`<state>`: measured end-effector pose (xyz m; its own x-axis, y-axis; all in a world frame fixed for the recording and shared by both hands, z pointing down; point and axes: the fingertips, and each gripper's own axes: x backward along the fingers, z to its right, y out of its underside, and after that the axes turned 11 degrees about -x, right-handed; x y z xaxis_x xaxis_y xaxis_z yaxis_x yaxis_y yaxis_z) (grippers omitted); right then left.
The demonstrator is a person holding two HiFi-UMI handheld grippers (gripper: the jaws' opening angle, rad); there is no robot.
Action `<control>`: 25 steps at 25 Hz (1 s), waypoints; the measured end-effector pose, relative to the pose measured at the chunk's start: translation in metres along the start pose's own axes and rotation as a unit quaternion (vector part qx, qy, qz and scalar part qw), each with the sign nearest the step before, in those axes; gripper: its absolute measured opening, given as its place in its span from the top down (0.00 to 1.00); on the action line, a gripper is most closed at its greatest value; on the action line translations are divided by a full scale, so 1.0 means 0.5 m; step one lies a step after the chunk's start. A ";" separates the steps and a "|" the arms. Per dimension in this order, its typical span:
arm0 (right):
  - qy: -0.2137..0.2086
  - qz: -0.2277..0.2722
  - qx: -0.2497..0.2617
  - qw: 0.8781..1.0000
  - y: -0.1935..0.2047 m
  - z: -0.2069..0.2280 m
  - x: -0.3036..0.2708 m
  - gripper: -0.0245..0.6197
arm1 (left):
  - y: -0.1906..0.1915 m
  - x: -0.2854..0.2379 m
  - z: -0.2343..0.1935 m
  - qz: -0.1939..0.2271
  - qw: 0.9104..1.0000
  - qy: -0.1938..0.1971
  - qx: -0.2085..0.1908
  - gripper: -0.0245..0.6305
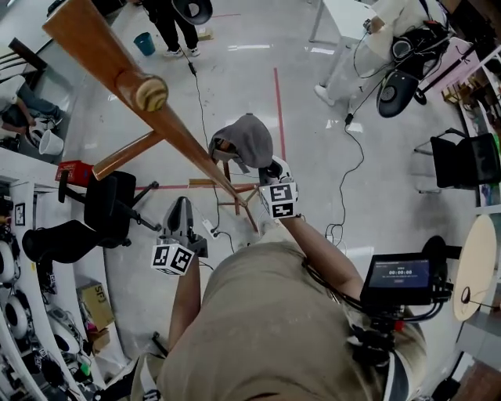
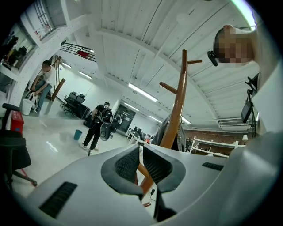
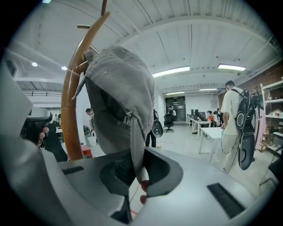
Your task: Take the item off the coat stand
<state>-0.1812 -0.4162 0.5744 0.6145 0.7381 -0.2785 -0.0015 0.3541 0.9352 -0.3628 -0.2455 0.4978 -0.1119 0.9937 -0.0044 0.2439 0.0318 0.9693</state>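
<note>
A grey cap (image 1: 246, 139) hangs on the wooden coat stand (image 1: 180, 133), low on its pole. My right gripper (image 1: 264, 166) reaches up to the cap from below. In the right gripper view the jaws (image 3: 135, 170) are shut on the cap's (image 3: 119, 101) hanging brim, with the stand's curved pole (image 3: 70, 110) just to the left. My left gripper (image 1: 180, 207) hangs lower and to the left, apart from the cap. Its jaws (image 2: 140, 159) stand together with nothing in them and point up at the stand (image 2: 177, 106).
A black office chair (image 1: 109, 204) stands left of the stand's feet (image 1: 235, 200). Cables (image 1: 352, 149) and a red tape line (image 1: 278, 110) run over the floor. People stand at the far side (image 1: 172, 23). A monitor rig (image 1: 399, 278) and a round table (image 1: 477, 266) are on the right.
</note>
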 end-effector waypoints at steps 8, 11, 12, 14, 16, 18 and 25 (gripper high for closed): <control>-0.027 0.015 -0.001 1.000 -0.042 -0.011 0.014 0.92 | -0.040 0.013 0.001 0.019 0.999 -0.035 -0.006 0.93; -0.045 0.016 0.000 0.999 -0.056 -0.017 0.008 0.92 | -0.040 0.017 -0.007 0.029 0.998 -0.048 -0.008 0.93; -0.051 0.017 0.000 0.999 -0.062 -0.019 0.007 0.92 | -0.041 0.019 -0.009 0.031 0.998 -0.054 -0.008 0.93; -0.062 0.020 -0.006 0.998 -0.077 -0.025 0.008 0.92 | -0.047 0.025 -0.010 0.032 0.997 -0.065 -0.009 0.93; -0.071 0.022 -0.015 0.997 -0.094 -0.033 0.011 0.92 | -0.053 0.033 -0.010 0.033 0.997 -0.074 -0.011 0.93; -0.081 0.024 -0.020 0.996 -0.113 -0.038 0.013 0.92 | -0.055 0.037 -0.008 0.036 0.996 -0.080 -0.013 0.93; -0.104 0.025 -0.022 0.994 -0.162 -0.025 0.003 0.92 | -0.060 0.024 0.005 0.043 0.994 -0.097 -0.017 0.93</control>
<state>-0.1901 -0.4364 0.4953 0.7630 0.6220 -0.1760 -0.0684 0.3485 0.9348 -0.3693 -0.2343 0.4680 0.0965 0.9947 0.0345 0.2105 -0.0543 0.9761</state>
